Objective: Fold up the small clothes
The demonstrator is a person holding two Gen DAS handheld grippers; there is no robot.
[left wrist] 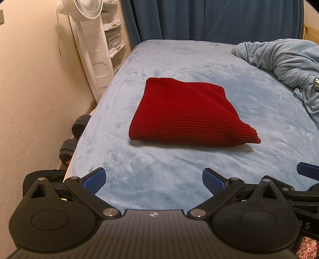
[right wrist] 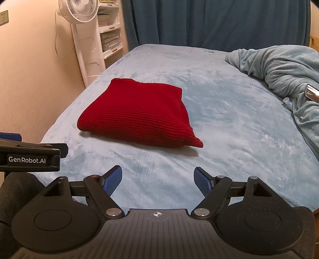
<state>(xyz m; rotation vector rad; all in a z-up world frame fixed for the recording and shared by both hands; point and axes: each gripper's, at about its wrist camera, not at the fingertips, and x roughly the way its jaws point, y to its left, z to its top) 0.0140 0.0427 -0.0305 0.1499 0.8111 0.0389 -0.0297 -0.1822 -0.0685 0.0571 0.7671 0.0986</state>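
Note:
A red knitted garment (left wrist: 185,112) (right wrist: 137,118) lies folded into a thick rectangle on the light blue bed cover (left wrist: 159,179) (right wrist: 229,139). My left gripper (left wrist: 153,180) hovers over the near part of the bed, well short of the garment, open, with nothing between its blue pads. My right gripper (right wrist: 158,182) is beside it on the right, also open and empty, the garment ahead and to its left. A fingertip of the right gripper (left wrist: 307,169) shows at the right edge of the left wrist view. The left gripper's side (right wrist: 30,157) shows at the left of the right wrist view.
A crumpled light blue blanket (left wrist: 287,59) (right wrist: 283,67) is heaped at the bed's right. A white standing fan (left wrist: 85,12) (right wrist: 79,12) and white shelves (left wrist: 113,35) stand by the left wall. Black dumbbells (left wrist: 73,135) lie on the floor beside the bed. Dark blue curtains (left wrist: 209,18) hang behind.

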